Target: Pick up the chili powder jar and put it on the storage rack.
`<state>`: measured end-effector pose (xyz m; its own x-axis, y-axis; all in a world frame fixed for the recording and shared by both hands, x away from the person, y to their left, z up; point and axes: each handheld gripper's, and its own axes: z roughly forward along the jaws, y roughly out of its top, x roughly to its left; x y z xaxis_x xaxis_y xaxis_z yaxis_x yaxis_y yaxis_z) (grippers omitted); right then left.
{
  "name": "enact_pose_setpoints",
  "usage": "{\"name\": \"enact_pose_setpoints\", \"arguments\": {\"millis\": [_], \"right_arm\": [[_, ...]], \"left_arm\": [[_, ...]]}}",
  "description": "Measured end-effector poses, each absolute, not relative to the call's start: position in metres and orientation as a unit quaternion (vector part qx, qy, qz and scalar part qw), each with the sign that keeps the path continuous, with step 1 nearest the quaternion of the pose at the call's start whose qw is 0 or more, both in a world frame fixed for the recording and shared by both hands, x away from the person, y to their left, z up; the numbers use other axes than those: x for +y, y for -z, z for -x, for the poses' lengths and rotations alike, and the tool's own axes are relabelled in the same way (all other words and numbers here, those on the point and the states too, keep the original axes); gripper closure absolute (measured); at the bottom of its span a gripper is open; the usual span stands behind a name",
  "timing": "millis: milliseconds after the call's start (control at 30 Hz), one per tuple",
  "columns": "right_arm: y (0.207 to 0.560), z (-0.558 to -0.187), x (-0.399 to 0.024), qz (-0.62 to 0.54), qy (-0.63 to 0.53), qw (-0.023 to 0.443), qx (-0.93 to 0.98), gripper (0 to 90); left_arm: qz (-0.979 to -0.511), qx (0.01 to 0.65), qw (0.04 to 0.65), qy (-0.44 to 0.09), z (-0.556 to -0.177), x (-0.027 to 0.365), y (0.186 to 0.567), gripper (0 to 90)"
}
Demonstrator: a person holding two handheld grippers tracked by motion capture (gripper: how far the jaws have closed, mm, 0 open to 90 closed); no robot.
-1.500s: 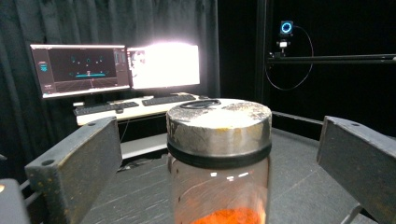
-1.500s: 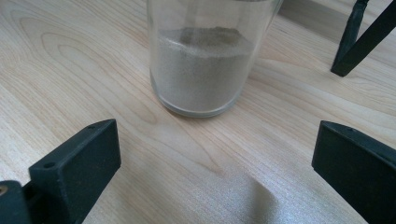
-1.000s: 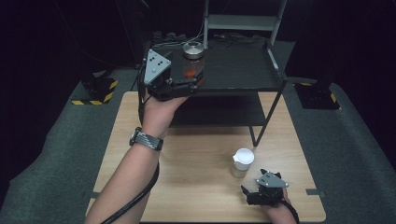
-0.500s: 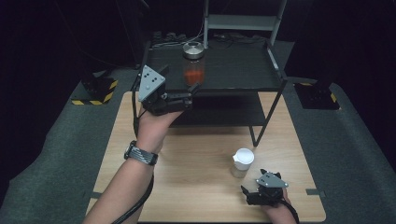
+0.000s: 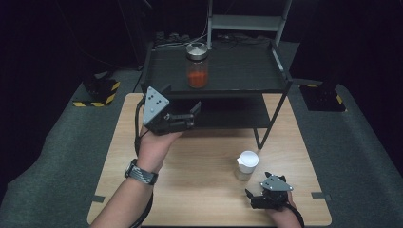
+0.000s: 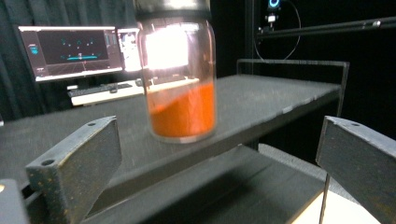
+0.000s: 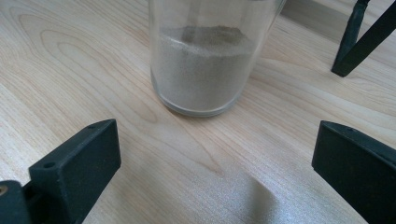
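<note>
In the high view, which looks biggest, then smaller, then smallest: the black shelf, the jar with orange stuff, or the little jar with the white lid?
1. black shelf
2. jar with orange stuff
3. jar with the white lid, close in size to the orange one and nearer the camera, so unsure.

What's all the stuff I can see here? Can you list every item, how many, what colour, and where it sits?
Jar with orange powder: one, clear glass, silver lid, on the top shelf of the rack.
Jar with beige powder: one, clear, white lid, on the table ahead of the right gripper.
Rack: one, black, two shelves, at the far end of the table.
Table: one, light wood.
Monitor: one, lit, behind the rack.
Hazard-striped blocks: two, black and yellow, on the grey floor.
Left gripper: black, fingers open, below the rack's front edge.
Right gripper: black, fingers open, resting low on the table.
</note>
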<state>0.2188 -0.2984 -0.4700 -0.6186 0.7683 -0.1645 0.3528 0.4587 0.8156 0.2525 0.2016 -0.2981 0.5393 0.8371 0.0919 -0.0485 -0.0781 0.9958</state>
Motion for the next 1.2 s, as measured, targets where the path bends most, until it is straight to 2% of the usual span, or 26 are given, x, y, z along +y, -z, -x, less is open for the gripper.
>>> {"name": "enact_pose_setpoints", "arguments": {"millis": [1200], "right_arm": [[0.47,-0.218,-0.297,-0.343,-0.386,0.269,0.813,0.3]], "left_arm": [[-0.699,0.337,0.551,-0.307,-0.215,0.204,0.427,0.4]]}}
